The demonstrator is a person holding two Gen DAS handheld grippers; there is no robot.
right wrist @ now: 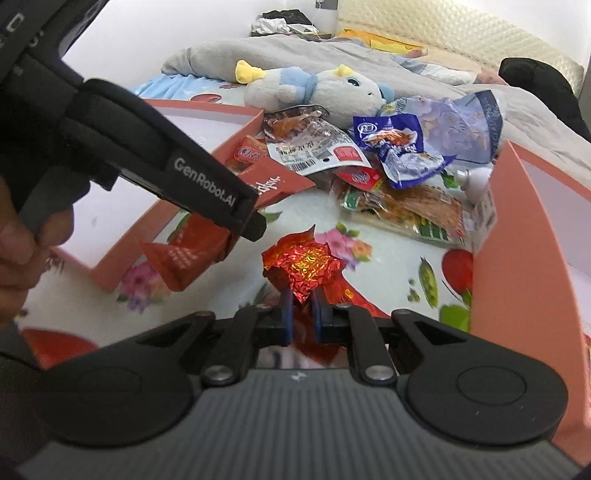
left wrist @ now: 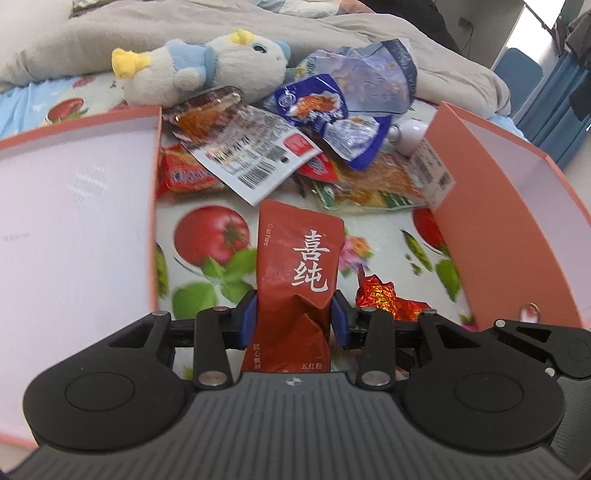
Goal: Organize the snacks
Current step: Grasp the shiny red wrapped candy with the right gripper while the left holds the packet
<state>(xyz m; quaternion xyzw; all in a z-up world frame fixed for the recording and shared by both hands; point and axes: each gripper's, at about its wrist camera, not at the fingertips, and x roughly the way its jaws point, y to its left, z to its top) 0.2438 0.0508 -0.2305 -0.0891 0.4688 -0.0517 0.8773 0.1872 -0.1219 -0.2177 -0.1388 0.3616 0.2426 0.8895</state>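
Note:
My left gripper (left wrist: 294, 317) is shut on a dark red sachet with white Chinese characters (left wrist: 299, 266), held above the fruit-print bedsheet between two boxes. In the right wrist view the left gripper (right wrist: 255, 225) reaches in from the left with the sachet (right wrist: 184, 254) in it. My right gripper (right wrist: 303, 314) is shut on a shiny red foil-wrapped snack (right wrist: 301, 264); this snack also shows in the left wrist view (left wrist: 384, 295). A pile of snack packets (left wrist: 280, 147) lies further back: blue, red, orange and white ones.
An orange box with a white inside (left wrist: 74, 206) lies at the left, another (left wrist: 517, 206) at the right. A blue and white plush toy (left wrist: 199, 70) and a grey blanket (left wrist: 332, 33) lie behind the pile. A small white object (left wrist: 408, 134) lies by the right box.

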